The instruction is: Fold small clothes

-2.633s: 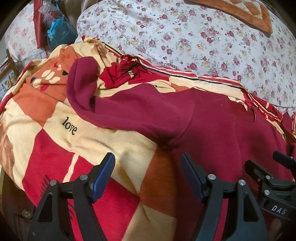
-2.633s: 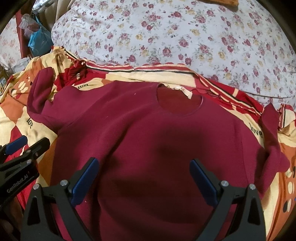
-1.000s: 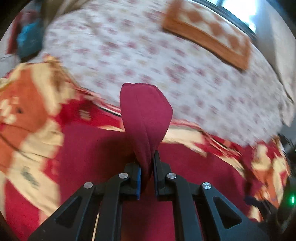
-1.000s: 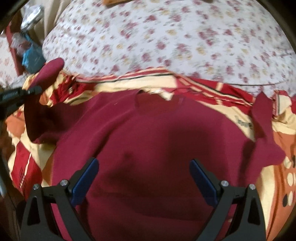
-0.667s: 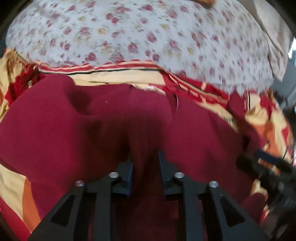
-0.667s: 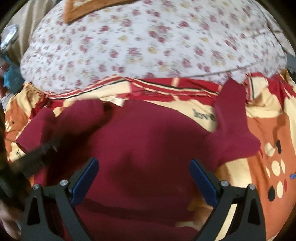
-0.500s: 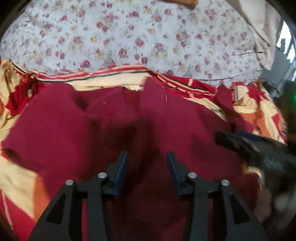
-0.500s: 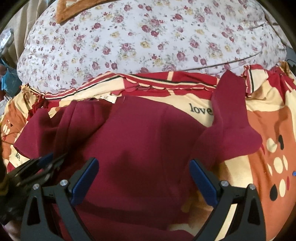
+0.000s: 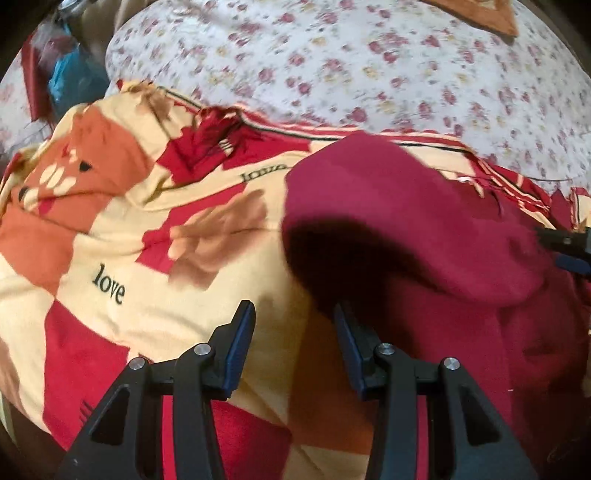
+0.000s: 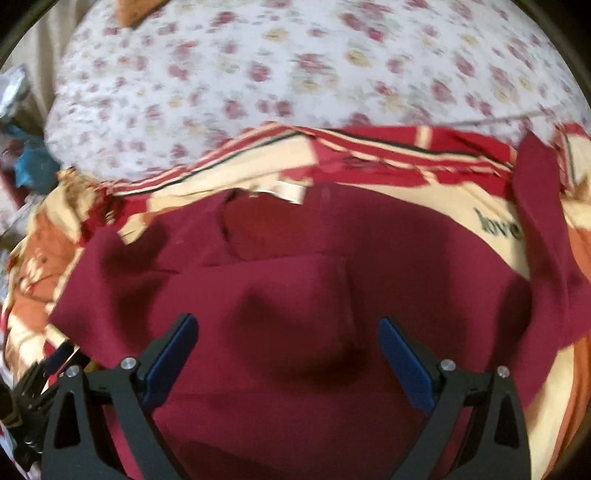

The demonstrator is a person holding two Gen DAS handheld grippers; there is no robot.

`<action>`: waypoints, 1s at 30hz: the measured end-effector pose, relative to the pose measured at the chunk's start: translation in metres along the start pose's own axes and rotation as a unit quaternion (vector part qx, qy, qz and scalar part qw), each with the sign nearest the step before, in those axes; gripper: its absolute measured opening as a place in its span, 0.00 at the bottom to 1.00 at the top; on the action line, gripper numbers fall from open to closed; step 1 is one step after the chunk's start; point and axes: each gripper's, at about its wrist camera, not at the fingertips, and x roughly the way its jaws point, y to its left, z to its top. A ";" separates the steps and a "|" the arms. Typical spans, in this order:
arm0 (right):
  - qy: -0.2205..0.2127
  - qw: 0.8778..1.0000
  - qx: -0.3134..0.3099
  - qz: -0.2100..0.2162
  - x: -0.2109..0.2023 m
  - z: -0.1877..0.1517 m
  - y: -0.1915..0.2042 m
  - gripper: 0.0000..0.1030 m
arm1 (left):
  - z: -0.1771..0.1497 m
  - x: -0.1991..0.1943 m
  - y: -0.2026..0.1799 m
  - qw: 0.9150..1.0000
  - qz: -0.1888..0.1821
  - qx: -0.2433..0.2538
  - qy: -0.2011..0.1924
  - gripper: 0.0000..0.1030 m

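Observation:
A maroon sweater [image 10: 424,266] lies front up on a patterned blanket [image 9: 147,258]. One sleeve [image 10: 258,291] is folded across its chest; the other sleeve [image 10: 543,229] sticks out to the right. In the left wrist view the sweater [image 9: 424,229] bulges at the folded shoulder. My left gripper [image 9: 291,317] is open over the blanket at the sweater's left edge, nothing between its fingers. My right gripper [image 10: 286,325] hangs wide open above the sweater's chest, holding nothing. The left gripper [image 10: 48,373] also shows at the bottom left of the right wrist view.
A floral quilt [image 9: 369,74] rises behind the blanket. A blue bag [image 9: 70,81] and clutter sit at the far left. An orange patterned cloth [image 9: 480,14] lies on the quilt's top. The blanket [image 10: 369,162] is rumpled near the collar label [image 10: 291,192].
The left gripper, earlier shut on the sleeve, carried it over the chest, let it go and drew back left over the blanket. The right gripper stayed open and shifted slightly.

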 end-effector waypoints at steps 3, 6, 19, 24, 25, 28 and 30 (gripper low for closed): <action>-0.012 0.999 -0.004 -0.034 -0.003 0.001 -0.015 0.96 | -0.001 0.002 0.005 1.000 0.000 -0.008 -0.001 0.23; 0.008 1.000 -0.012 -0.015 0.010 0.005 -0.021 0.88 | 0.000 0.005 0.000 1.000 0.000 -0.013 -0.003 0.23; -0.091 0.993 -0.070 -0.023 -0.054 0.020 -0.033 0.07 | 0.002 0.005 -0.001 1.000 0.009 -0.024 0.005 0.23; -0.074 0.994 -0.040 -0.063 -0.052 0.030 -0.067 0.07 | -0.001 0.013 -0.002 0.999 0.011 -0.030 0.020 0.23; -0.064 0.994 -0.039 -0.084 -0.044 0.029 -0.071 0.08 | -0.002 0.010 0.000 0.999 0.004 -0.033 0.019 0.23; -0.045 0.991 -0.021 -0.127 -0.036 0.028 -0.084 0.19 | -0.002 -0.005 0.008 0.999 -0.002 -0.040 0.016 0.23; -0.057 0.992 -0.008 -0.116 -0.046 0.026 -0.086 0.38 | 0.001 -0.023 0.015 0.999 -0.008 -0.051 -0.006 0.23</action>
